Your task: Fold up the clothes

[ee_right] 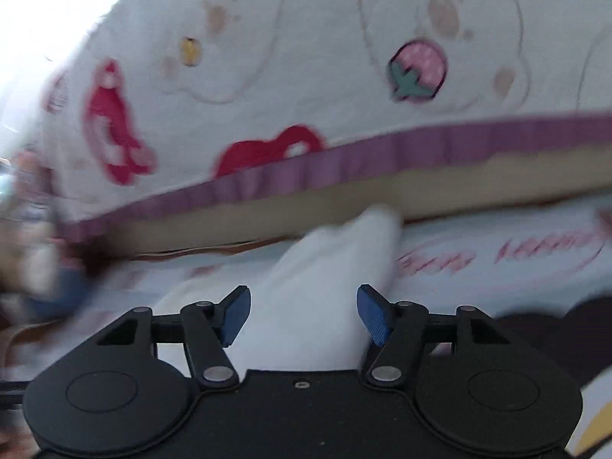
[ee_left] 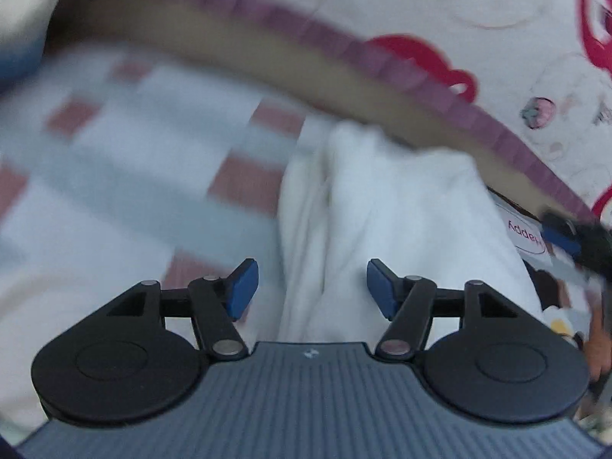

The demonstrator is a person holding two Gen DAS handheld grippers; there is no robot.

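Left wrist view: your left gripper (ee_left: 311, 287) fingers are spread, gripping nothing; the white garment (ee_left: 382, 206) runs lengthwise straight ahead between them. Right gripper (ee_right: 304, 311) likewise released.

Checked sheet (ee_left: 126, 160) smeared by motion blur, white cloth (ee_left: 382, 229) running under the left gripper (ee_left: 311, 287) body, label (ee_left: 526, 235) half hidden and barely legible, right gripper (ee_left: 573, 239) cut by the frame edge, pink lettering (ee_right: 497, 254) unreadable, left clutter (ee_right: 30, 237) blurred beyond telling.
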